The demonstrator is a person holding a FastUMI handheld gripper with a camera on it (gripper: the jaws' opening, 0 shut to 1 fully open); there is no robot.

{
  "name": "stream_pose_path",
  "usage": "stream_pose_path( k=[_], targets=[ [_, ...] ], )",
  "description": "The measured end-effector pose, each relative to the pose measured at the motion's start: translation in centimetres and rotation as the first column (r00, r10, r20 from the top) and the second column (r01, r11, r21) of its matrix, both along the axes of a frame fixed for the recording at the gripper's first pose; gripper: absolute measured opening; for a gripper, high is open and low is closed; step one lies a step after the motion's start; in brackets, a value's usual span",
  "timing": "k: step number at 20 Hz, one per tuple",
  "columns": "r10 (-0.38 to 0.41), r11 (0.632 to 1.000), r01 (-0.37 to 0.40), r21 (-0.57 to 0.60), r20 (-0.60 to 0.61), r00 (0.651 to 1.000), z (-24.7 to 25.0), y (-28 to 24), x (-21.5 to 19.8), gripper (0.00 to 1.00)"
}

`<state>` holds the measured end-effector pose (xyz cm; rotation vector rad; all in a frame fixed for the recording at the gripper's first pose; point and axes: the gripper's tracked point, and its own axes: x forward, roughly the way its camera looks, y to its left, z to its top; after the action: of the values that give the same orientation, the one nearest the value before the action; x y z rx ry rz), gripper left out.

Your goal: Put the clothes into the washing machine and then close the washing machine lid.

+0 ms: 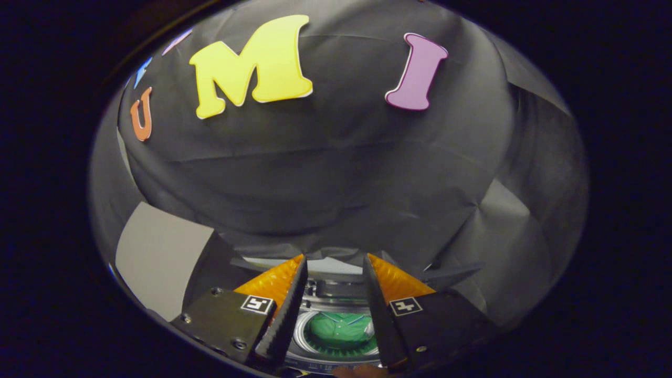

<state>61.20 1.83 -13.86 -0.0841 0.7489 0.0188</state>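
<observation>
The gripper (334,262) hangs above the washing machine (336,294), fingers spread and pinching nothing — the green garment (341,329) already lies in the drum, seen between them (collar uppermost). Held high, it seems poised for the lid, which I cannot make out.

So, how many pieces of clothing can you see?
1: a green garment inside the washing machine drum, seen between the open tongs. More may be hidden beneath it.

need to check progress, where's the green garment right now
In the gripper view, the green garment lies inside the washing machine drum, seen in the gap between the open gripper fingers.
</observation>
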Motion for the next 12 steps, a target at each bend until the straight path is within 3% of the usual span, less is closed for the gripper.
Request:
stream_pose_path(
  k=[6, 12],
  targets=[
    [0.014, 1.0, -0.014, 0.017, -0.057, 0.998, -1.7, 0.6, 3.6, 0.67],
    [-0.008, 1.0, 0.011, 0.029, -0.106, 0.994, -4.1, 0.3, 3.8, 0.67]
  ],
)
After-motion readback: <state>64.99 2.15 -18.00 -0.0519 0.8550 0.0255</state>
